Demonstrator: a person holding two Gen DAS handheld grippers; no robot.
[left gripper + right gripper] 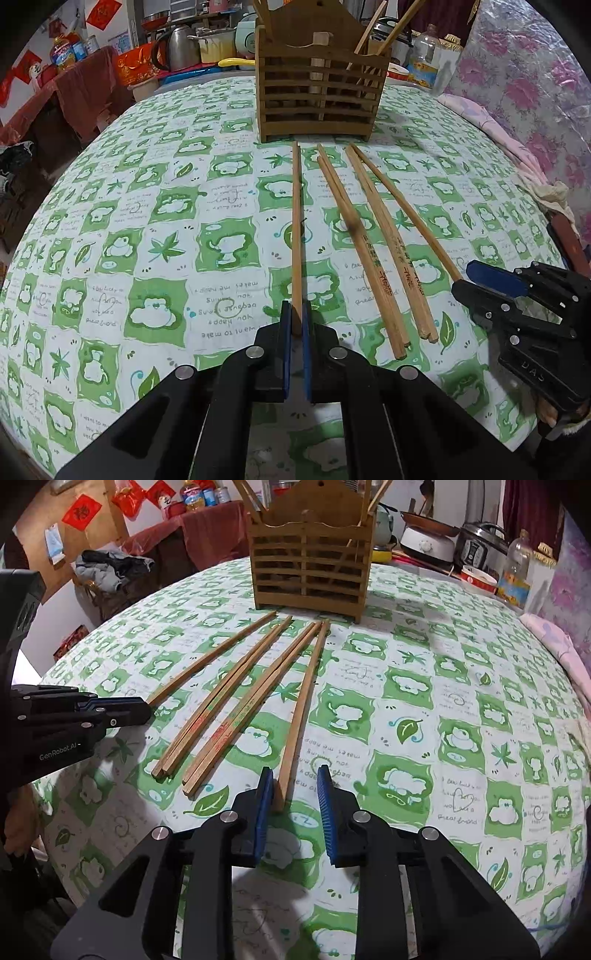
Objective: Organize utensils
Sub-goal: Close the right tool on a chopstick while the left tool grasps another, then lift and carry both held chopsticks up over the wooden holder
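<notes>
A wooden slatted utensil holder (317,96) (306,568) stands at the far side of the table with a few chopsticks upright in it. Several wooden chopsticks lie in front of it. My left gripper (296,314) (146,709) is shut on the near end of the leftmost chopstick (296,221) (210,657). My right gripper (295,779) (465,282) straddles the near end of the rightmost chopstick (304,701) (406,214). That chopstick rests against the left pad, with a clear gap to the right pad. Two pairs (358,240) (391,240) lie between them.
A green-and-white patterned cloth (147,221) covers the round table. Behind the holder stand a kettle (177,48), pots, a rice cooker (480,546) and a plastic bottle (517,568). Flowered bedding (535,92) borders the right side. A red-draped cabinet (85,85) stands at the left.
</notes>
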